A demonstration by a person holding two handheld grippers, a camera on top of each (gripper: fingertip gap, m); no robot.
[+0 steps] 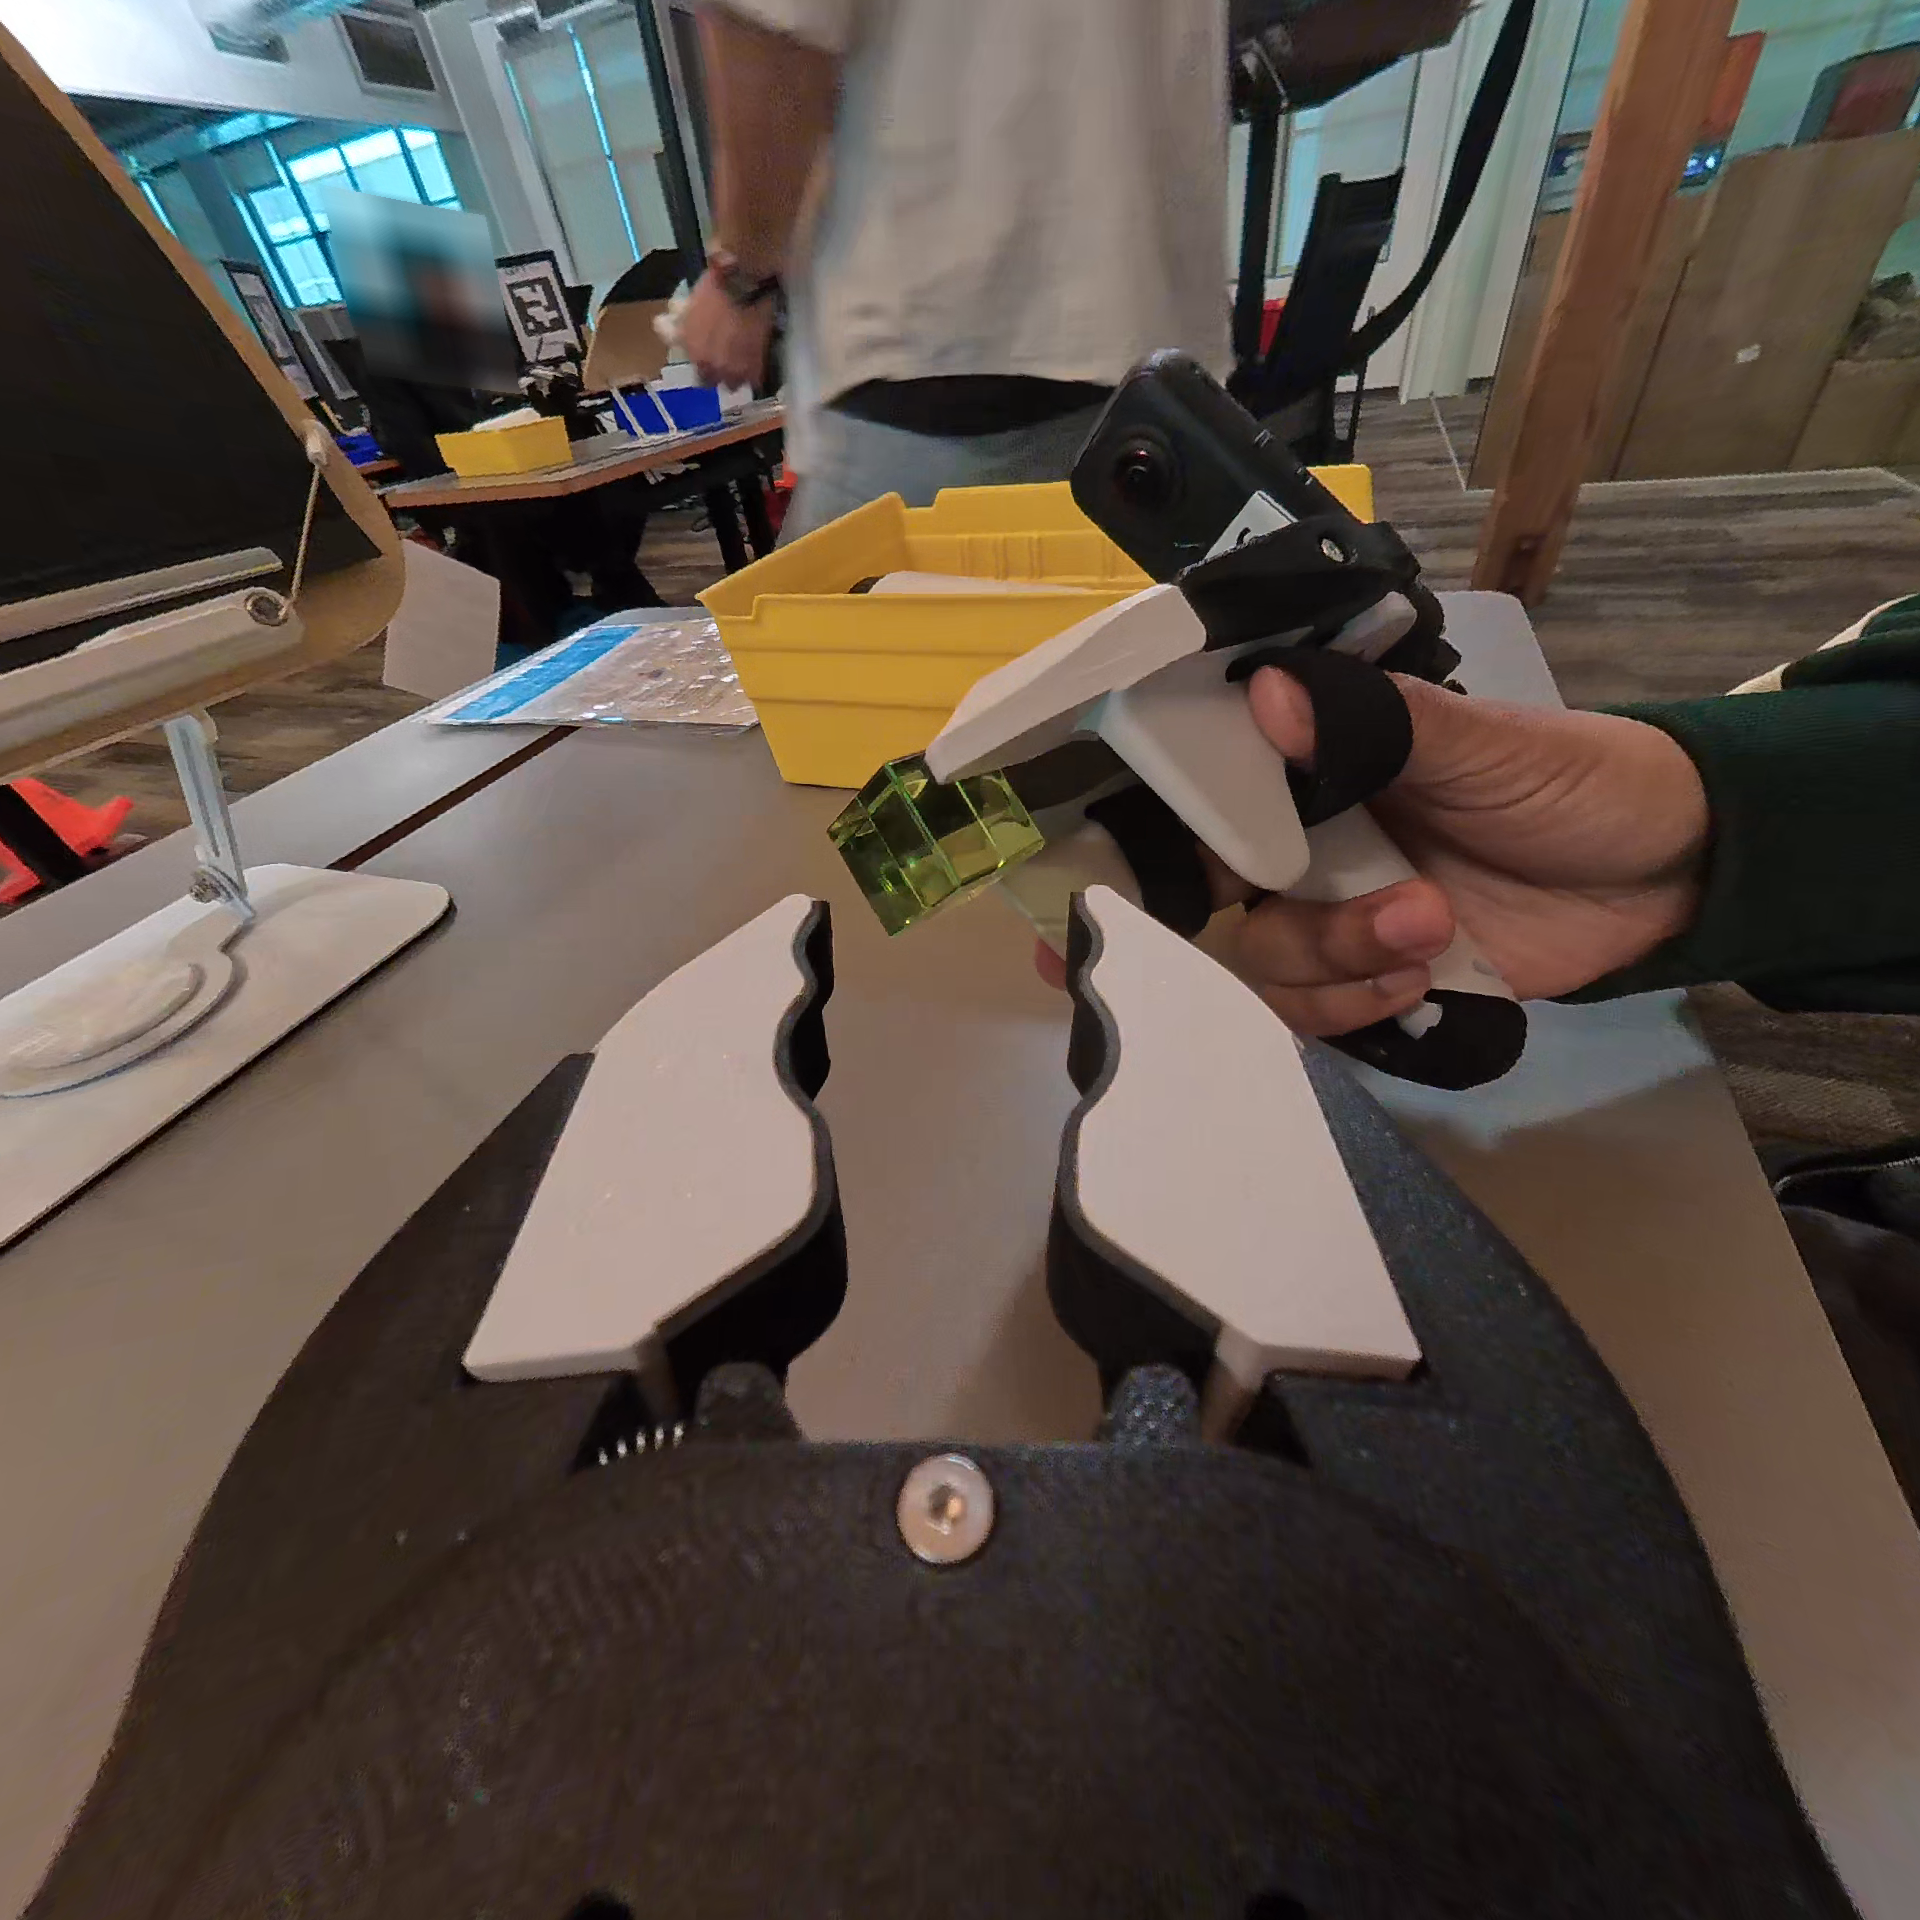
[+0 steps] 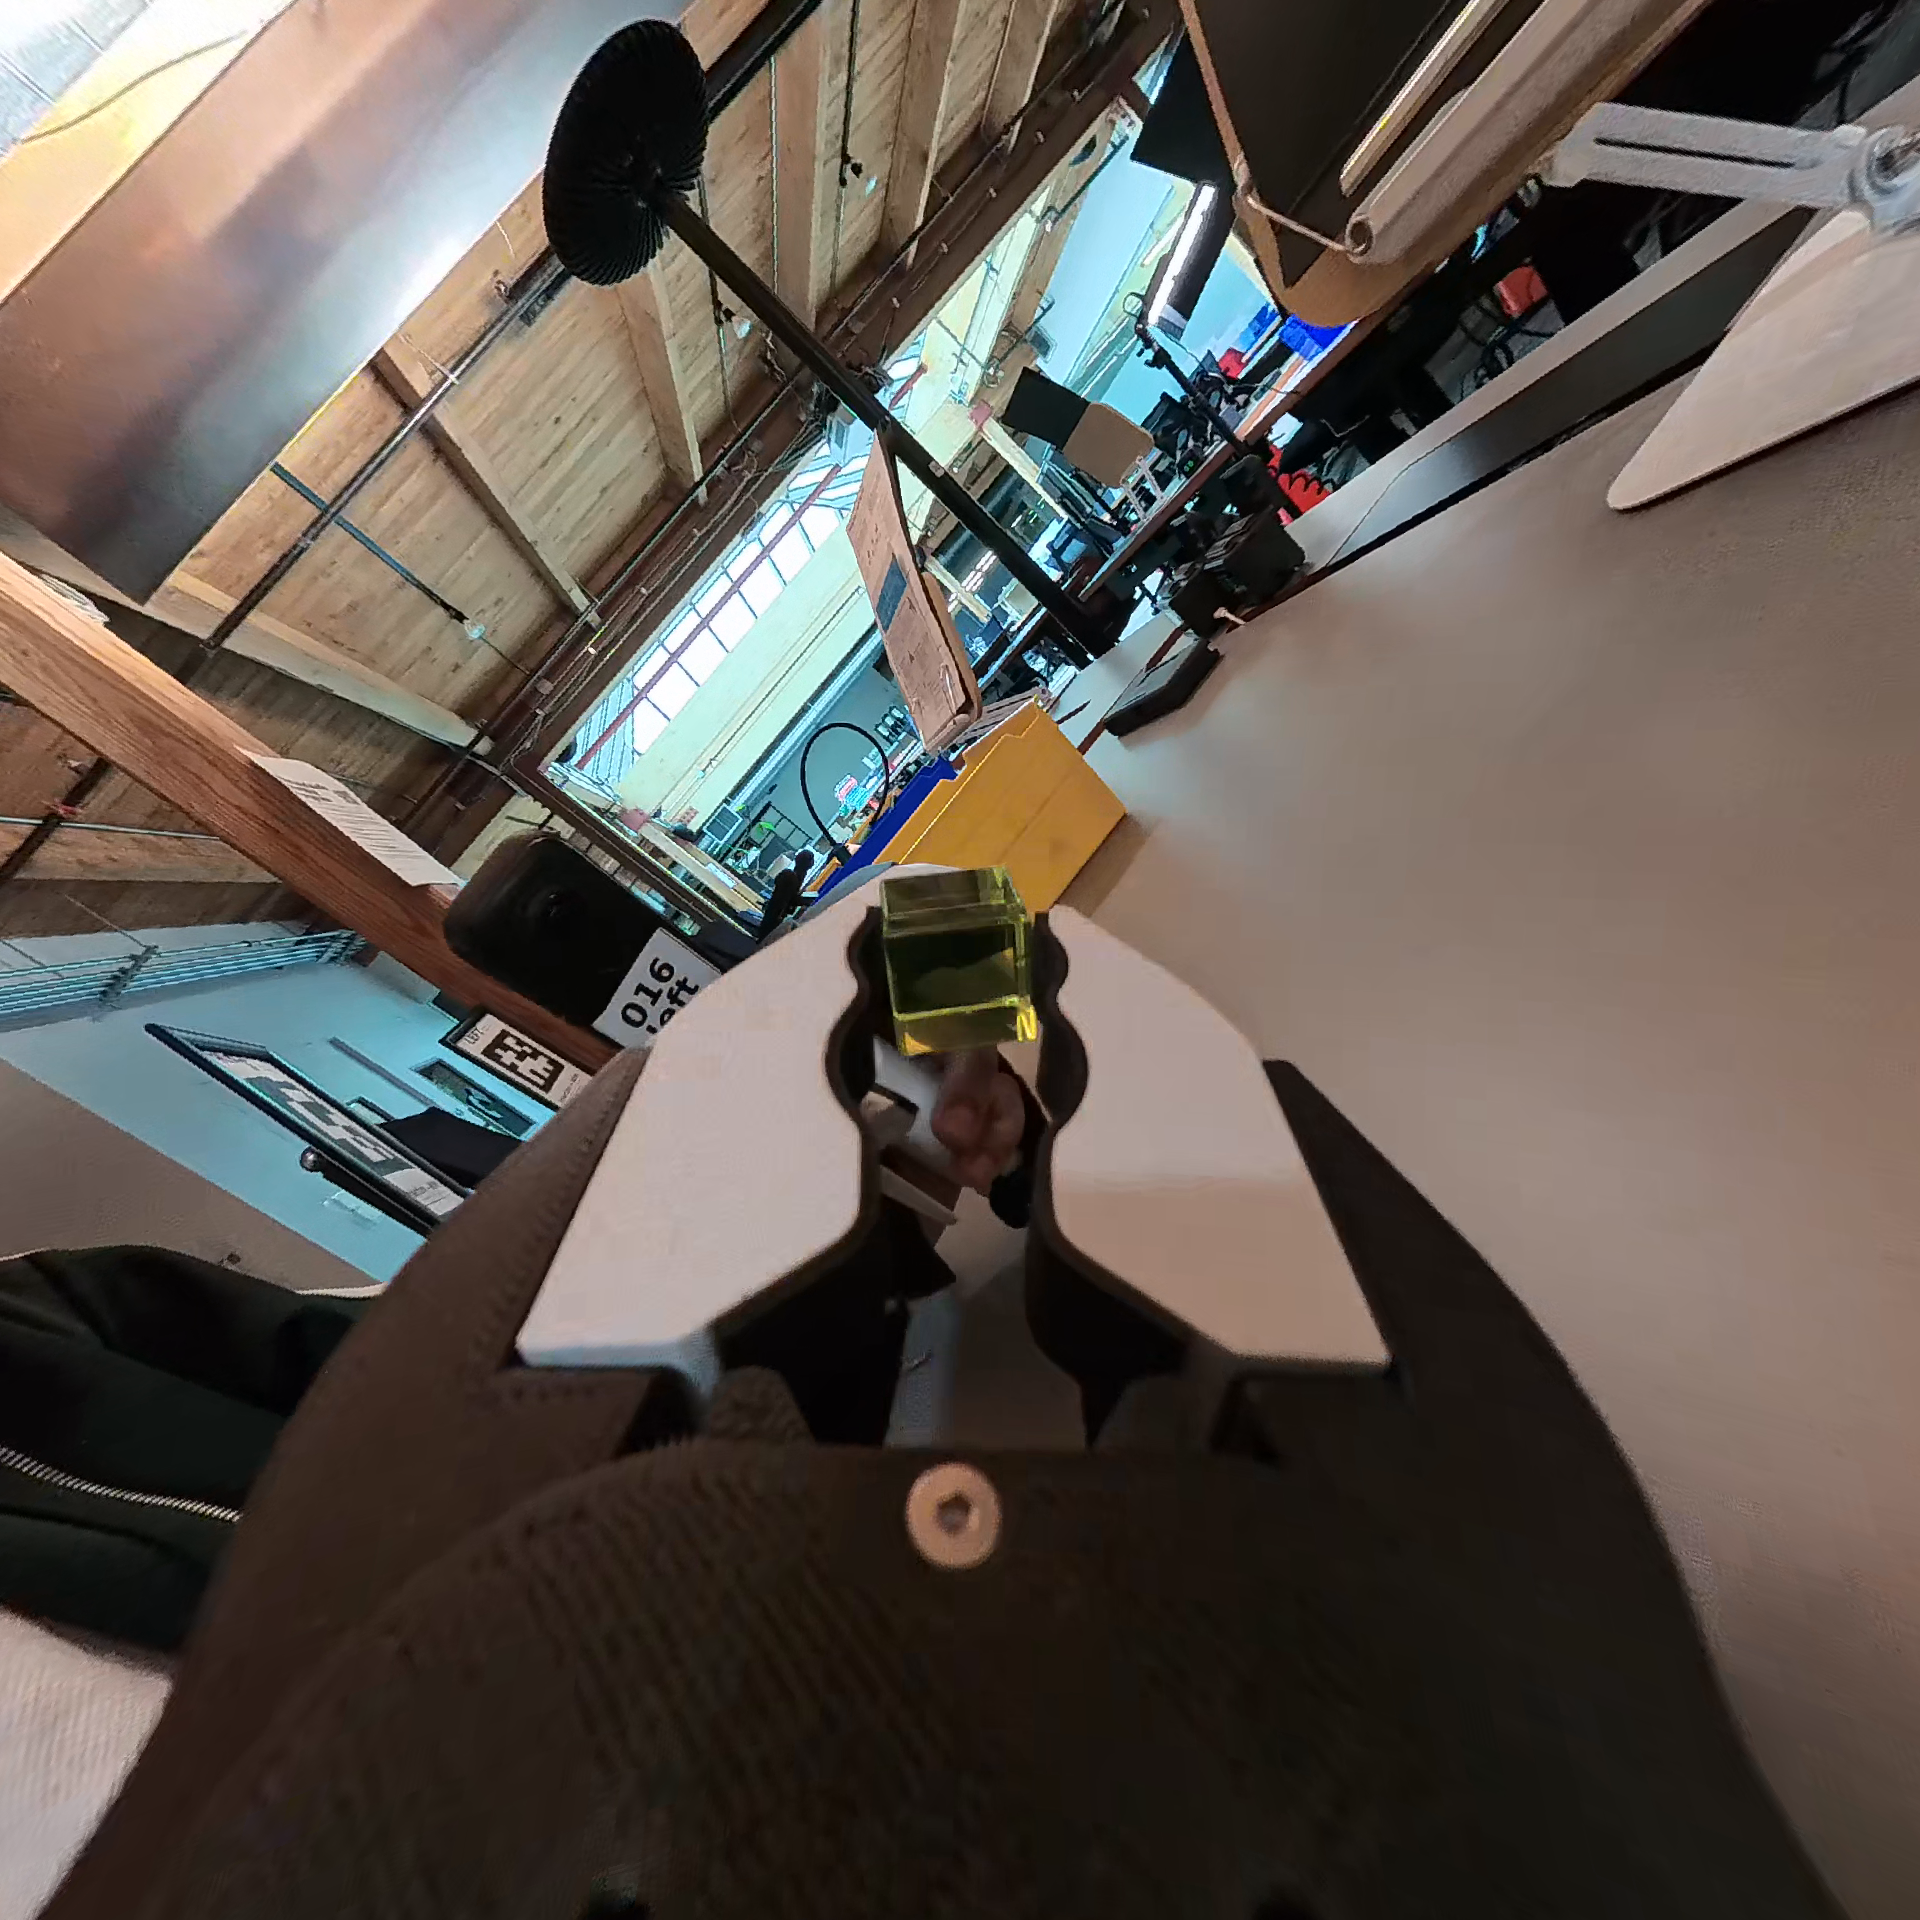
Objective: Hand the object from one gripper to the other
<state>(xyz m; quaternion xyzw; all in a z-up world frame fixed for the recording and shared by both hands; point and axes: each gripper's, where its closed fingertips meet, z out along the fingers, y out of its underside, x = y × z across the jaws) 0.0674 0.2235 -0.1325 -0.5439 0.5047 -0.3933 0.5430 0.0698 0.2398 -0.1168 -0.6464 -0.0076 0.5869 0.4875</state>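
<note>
Monitor stand: a pale base [image 1: 197, 966] is seen at the far left of the left wrist view, resting on the grey table [image 1: 623, 831], with a screen tilted above it.
Left gripper: the left gripper [image 1: 948, 945] is held low over the table, its jaws parted wide with nothing between them; bare table is seen through the gap.
Cube: a clear green cube [image 1: 935, 844] is held in the air just beyond the left gripper's fingertips, not touching them.
Right gripper: the right gripper [image 1: 971, 821] is seen from the side in the left wrist view, carried by a hand [image 1: 1507, 862] in a dark green sleeve; its jaws are closed onto the cube.
Right wrist view only: the cube [image 2: 956, 961] is shown pinched at the tips of the right gripper [image 2: 951, 971], both white fingers [image 2: 748, 1132] pressed to its sides; the other gripper's camera [image 2: 551, 925] is seen beyond.
Surroundings: a yellow bin [image 1: 883, 644] stands on the table behind the cube, a printed sheet [image 1: 603, 675] lies left of it, and a person in a white shirt [image 1: 997, 208] stands farther off.
</note>
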